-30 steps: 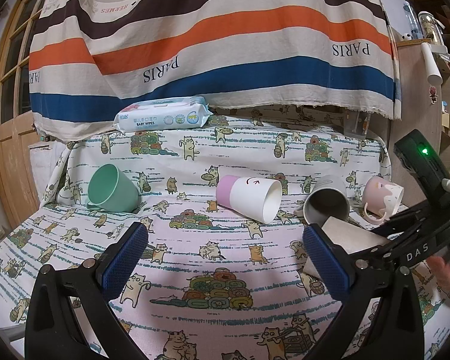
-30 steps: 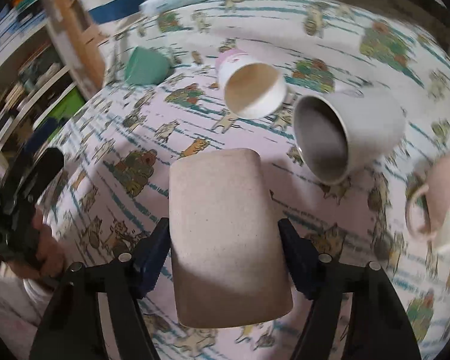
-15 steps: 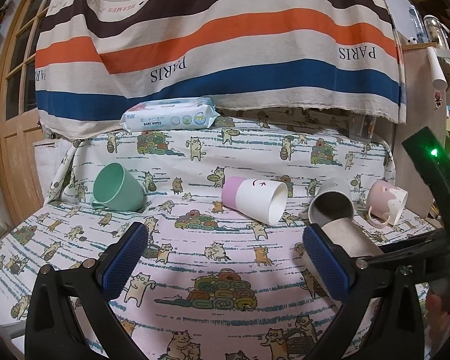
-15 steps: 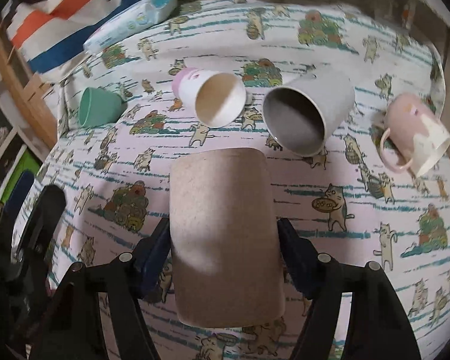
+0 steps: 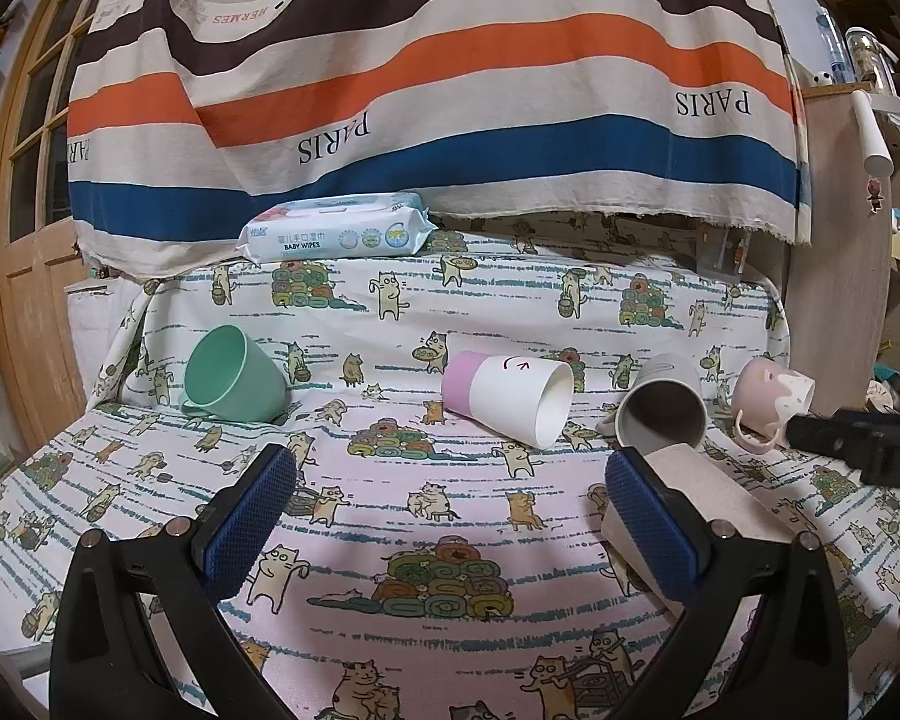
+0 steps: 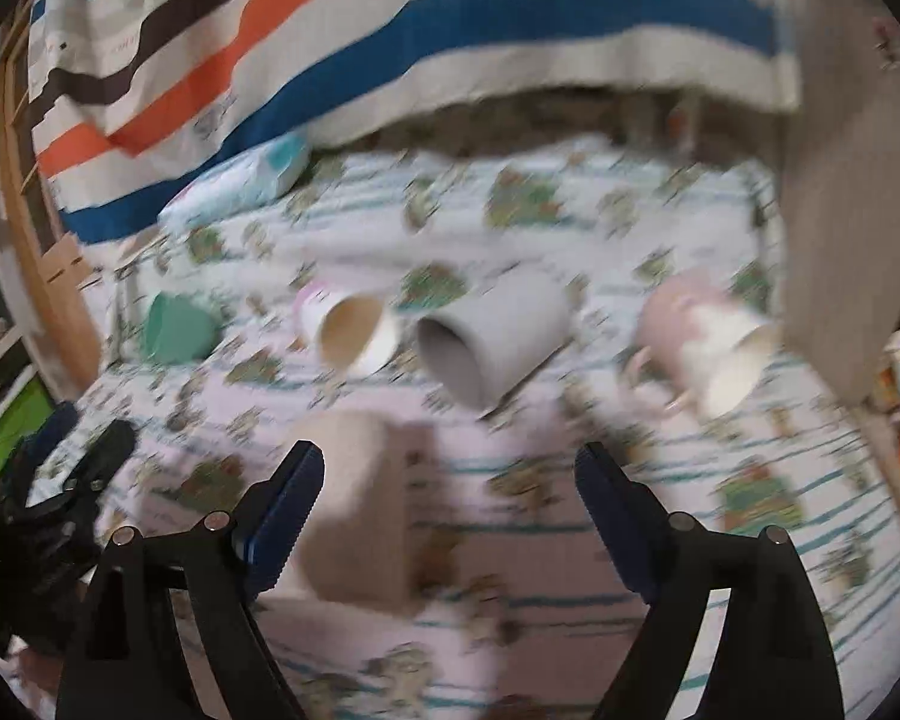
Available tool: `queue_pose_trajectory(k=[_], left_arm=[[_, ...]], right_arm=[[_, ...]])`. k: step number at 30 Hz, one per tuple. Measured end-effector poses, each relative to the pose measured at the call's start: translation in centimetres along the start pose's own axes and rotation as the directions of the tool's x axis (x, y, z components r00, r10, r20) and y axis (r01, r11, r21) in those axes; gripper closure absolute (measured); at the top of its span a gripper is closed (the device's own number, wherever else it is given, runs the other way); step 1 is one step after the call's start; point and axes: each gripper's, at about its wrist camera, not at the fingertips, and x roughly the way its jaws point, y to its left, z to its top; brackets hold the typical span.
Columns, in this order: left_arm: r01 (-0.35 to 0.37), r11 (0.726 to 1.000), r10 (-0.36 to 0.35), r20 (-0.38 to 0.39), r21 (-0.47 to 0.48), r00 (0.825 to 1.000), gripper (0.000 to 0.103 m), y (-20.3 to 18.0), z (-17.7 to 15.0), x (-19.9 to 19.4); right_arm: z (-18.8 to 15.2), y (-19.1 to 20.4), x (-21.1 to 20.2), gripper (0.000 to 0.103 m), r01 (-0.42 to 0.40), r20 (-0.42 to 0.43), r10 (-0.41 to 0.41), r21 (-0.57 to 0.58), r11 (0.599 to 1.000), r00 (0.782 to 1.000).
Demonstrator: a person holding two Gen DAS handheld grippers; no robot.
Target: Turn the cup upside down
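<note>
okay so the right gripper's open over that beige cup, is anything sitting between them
Nothing visible does. The right gripper is open, and the beige cup stands on the cloth just inside its left finger, with bare cloth in the rest of the gap. The grey cup lies farther back. The view is blurred.

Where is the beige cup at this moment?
The beige cup stands on the cat-print cloth, just in front of the grey cup. In the right wrist view it is beside the left finger of the open right hand-held gripper.
</note>
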Motion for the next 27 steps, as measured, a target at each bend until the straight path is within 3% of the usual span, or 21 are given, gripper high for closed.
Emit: queue_pose_trajectory(k=[6, 11, 15, 23, 27], left_arm=[[0.003, 1.0, -0.003, -0.008, 0.004, 1.0, 0.0, -0.1, -0.1, 0.1], [0.001, 1.0, -0.001, -0.007, 0.004, 1.0, 0.0, -0.1, -0.1, 0.2], [0.001, 1.0, -0.001, -0.008, 0.004, 1.0, 0.0, -0.1, -0.1, 0.2], [-0.013, 1.0, 0.013, -0.006, -0.002, 1.0, 0.0, 0.0, -0.2, 0.2], [-0.035, 0.999, 0.035, 0.008, 0.002, 0.999, 0.0, 0.0, -0.2, -0.1]], right_arm=[[-0.8, -2.2, -1.3, 0.016, 0.056, 0.169, -0.044, -0.066, 0.996, 0.985], [-1.5, -3.6, -1.5, 0.015, 0.016, 0.205, -0.002, -0.066, 0.998, 0.979], [-2.1, -4.3, -1.7, 0.0, 0.072, 0.255, -0.053, -0.066, 0.995, 0.966], [-2.2, -3.9, -2.2, 0.0, 0.051, 0.269, -0.025, -0.09, 0.995, 0.963], [-2.3, -4.1, -2.1, 0.0, 0.084, 0.282, -0.065, -0.056, 0.995, 0.957]])
